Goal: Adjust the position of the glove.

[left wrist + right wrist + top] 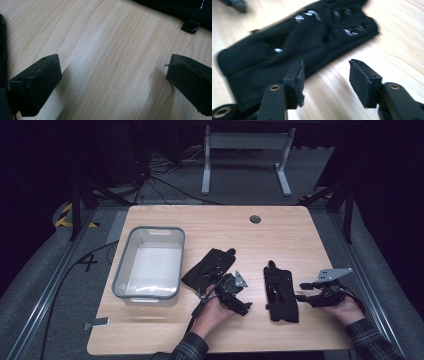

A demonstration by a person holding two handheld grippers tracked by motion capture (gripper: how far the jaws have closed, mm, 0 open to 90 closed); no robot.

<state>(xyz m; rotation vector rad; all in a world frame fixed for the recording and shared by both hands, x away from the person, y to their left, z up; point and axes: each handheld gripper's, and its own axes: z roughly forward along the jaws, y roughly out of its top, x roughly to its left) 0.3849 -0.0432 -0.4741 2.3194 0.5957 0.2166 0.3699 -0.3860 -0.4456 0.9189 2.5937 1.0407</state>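
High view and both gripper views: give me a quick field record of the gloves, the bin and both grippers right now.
surface: wooden table
bin: grey plastic bin, on the table's left part, nothing visible inside
left glove: black, flat on the table, beside the bin
right glove: black with silver marks, flat on the table
left gripper: open, jaws wide over bare wood, holds nothing
right gripper: open, nothing between the jaws, right glove just ahead of them
gloves in bin: none
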